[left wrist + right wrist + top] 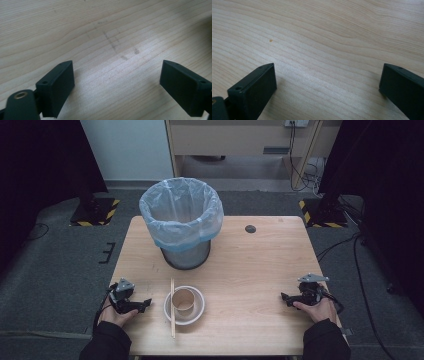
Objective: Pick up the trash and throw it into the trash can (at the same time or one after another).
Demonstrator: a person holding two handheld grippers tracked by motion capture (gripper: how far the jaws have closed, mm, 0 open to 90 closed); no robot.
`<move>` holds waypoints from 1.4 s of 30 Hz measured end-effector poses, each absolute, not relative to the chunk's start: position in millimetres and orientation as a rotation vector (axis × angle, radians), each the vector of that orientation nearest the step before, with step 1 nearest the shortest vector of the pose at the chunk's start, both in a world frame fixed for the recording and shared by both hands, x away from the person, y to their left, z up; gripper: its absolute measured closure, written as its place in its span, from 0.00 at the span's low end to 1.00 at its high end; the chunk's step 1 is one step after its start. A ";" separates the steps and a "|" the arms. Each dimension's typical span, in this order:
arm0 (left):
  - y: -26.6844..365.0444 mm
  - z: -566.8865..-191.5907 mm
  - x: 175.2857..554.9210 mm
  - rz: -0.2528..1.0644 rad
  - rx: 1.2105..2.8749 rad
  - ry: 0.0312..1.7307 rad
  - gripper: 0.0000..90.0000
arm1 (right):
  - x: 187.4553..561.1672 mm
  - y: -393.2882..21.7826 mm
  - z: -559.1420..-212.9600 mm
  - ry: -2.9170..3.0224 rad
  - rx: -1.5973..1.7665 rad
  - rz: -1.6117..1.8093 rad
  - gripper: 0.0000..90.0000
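Start of the job, nothing moved yet by the look of it. The white bowl (184, 305) sits near the front edge of the wooden bench (260, 265), with a brown paper cup (183, 300) standing upright inside it and a pair of wooden chopsticks (172, 307) lying across the bowl's left rim, running front to back. Behind the bowl, toward the far side of the bench, stands a mesh bin (182, 222) lined with a pale plastic bag, apparently empty from above, though its bottom is hard to read. The left tongs (145, 303) rest low on the bench just left of the bowl, near but apart from it, tips toward the bowl; the left gripper view shows both jaws spread wide over bare wood, nothing between them. The right tongs (283, 297) sit well apart from the bowl at the right front of the bench, jaws likewise standing wide with only wood grain between them in the right gripper view. Judged from the layout, the work is likely clearing the cup, chopsticks and perhaps bowl into the bin; none of that is done. Everything is left: reach, clamp, carry to the bin, drop.
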State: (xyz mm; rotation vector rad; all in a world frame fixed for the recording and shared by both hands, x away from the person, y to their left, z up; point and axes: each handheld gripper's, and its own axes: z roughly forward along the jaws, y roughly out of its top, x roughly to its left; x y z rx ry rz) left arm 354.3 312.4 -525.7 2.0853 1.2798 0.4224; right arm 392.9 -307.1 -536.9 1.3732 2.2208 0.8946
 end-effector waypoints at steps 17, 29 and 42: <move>309.4 -480.2 343.4 0.689 1.894 1.202 0.17 | 389.5 -311.7 -535.4 2.201 1.393 0.892 0.07; 280.4 -455.3 324.3 0.656 1.814 1.076 0.24 | 388.4 -313.0 -535.7 2.203 1.385 0.899 0.07; 252.2 -457.1 312.4 0.513 1.856 1.045 0.29 | 387.5 -313.0 -535.3 2.192 1.394 0.898 0.09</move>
